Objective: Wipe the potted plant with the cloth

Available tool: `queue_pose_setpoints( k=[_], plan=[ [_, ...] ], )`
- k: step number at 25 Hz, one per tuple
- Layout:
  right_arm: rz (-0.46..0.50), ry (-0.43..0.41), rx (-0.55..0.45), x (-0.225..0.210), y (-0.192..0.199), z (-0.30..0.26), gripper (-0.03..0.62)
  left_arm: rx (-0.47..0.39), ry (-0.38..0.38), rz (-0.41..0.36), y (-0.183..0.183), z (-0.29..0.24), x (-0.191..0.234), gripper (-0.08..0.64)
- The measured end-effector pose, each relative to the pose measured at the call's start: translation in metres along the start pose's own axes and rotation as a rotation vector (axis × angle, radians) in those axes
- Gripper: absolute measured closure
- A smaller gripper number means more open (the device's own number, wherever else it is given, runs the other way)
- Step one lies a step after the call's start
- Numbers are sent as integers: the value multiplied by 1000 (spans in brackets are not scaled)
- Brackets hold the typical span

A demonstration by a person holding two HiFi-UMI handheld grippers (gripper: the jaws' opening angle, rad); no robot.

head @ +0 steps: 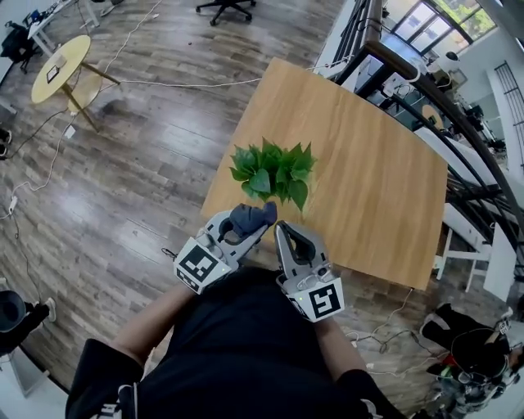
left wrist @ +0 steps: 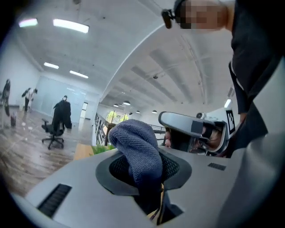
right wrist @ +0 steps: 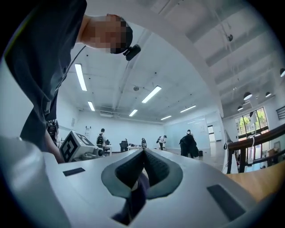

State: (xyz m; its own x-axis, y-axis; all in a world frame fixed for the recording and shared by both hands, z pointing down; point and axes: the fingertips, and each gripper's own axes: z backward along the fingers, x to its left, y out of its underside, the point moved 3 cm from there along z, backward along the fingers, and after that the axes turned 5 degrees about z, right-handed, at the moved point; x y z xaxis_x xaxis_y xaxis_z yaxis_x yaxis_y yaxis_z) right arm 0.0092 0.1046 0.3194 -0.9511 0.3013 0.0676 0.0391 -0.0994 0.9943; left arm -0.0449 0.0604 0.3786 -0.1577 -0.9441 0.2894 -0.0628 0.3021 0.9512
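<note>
The potted plant (head: 274, 172), a cluster of green leaves, stands near the front edge of the wooden table (head: 368, 172). Both grippers are held up level in front of the person, short of the plant. My left gripper (head: 244, 229) (left wrist: 142, 171) is shut on a bunched blue-grey cloth (head: 251, 217) (left wrist: 136, 147) that sticks out past its tips. Just right of it, my right gripper (head: 282, 229) (right wrist: 143, 156) is shut; a dark strip shows low in the gap behind its pads, and I cannot tell what it is. A few leaves (left wrist: 101, 149) peek past the left jaw.
A black stair railing (head: 426, 90) runs along the table's far right side. A white chair (head: 471, 254) stands at its right end. On the wood floor to the left are a round yellow table (head: 61, 61), an office chair (head: 225, 8) and loose cables.
</note>
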Motion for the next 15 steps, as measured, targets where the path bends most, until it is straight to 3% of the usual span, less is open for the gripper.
queue_pose_setpoints(
  k=[2,5,8,10,13,15],
  plan=[
    [4,4,-1,0,-5,1,575,-4,-12,-65,-12,-2,-8,437],
    [65,32,-4,-2,-14,0,575,-32,-46,-96,-32,-1,-15,437],
    [145,80,22,-4,-27,3,575,-45,-51,-61,-46,0,-25,437],
    [148,94,5,-6,-40,4,575,-46,-65,-43,-54,2,-29,437],
    [154,94,-24,-3,-54,5,575,-52,-99,-90,-54,5,-31,437],
    [185,89,-17,0,-55,9,575,-67,-105,-82,-49,5,-34,437]
  ],
)
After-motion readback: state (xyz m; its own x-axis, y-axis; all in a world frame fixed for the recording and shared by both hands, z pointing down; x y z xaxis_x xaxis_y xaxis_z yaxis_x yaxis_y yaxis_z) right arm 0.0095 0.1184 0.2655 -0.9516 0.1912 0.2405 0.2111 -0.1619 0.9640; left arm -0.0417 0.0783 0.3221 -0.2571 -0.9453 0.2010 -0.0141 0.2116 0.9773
